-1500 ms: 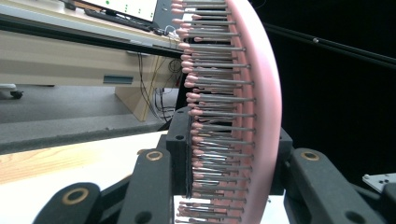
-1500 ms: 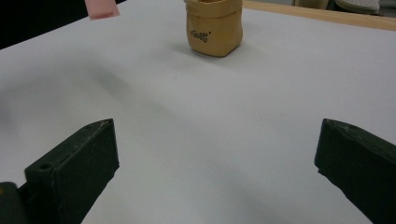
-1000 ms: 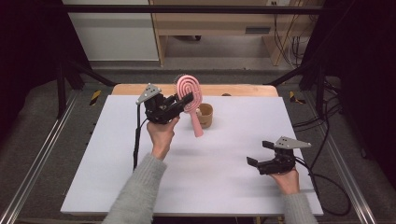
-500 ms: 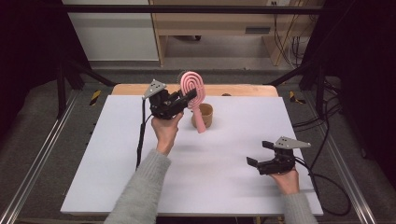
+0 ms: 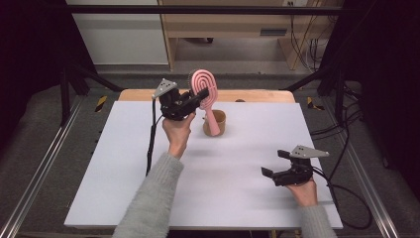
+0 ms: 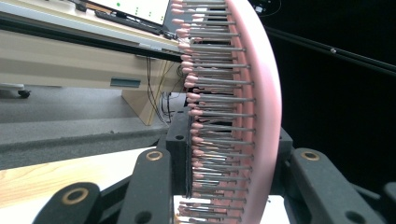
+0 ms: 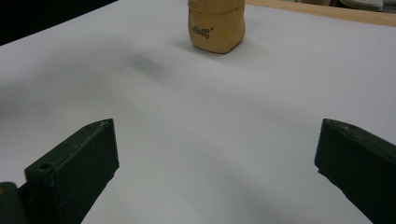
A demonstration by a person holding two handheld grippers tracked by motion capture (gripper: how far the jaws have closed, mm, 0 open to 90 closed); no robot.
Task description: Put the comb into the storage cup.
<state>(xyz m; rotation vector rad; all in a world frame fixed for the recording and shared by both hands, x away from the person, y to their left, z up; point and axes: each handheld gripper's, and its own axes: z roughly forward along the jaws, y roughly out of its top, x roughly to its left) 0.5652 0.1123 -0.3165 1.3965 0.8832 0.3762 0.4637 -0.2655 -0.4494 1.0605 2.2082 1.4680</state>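
pink hairbrush (image 5: pixel 205 89) | upright, lifted, handle down over tan cup (image 5: pixel 218 124) | table's far middle

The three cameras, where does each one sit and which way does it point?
High view: above the person's side, facing forward and down on the table; shows forearms, left gripper and right gripper.
Left gripper view: rides that gripper, looking along jaws shut on the pink brush.
Right gripper view: low over the table, looking between its open jaws at the tan cup.
Shared: the high and right gripper views both show the cup; the high and left gripper views both show the brush.
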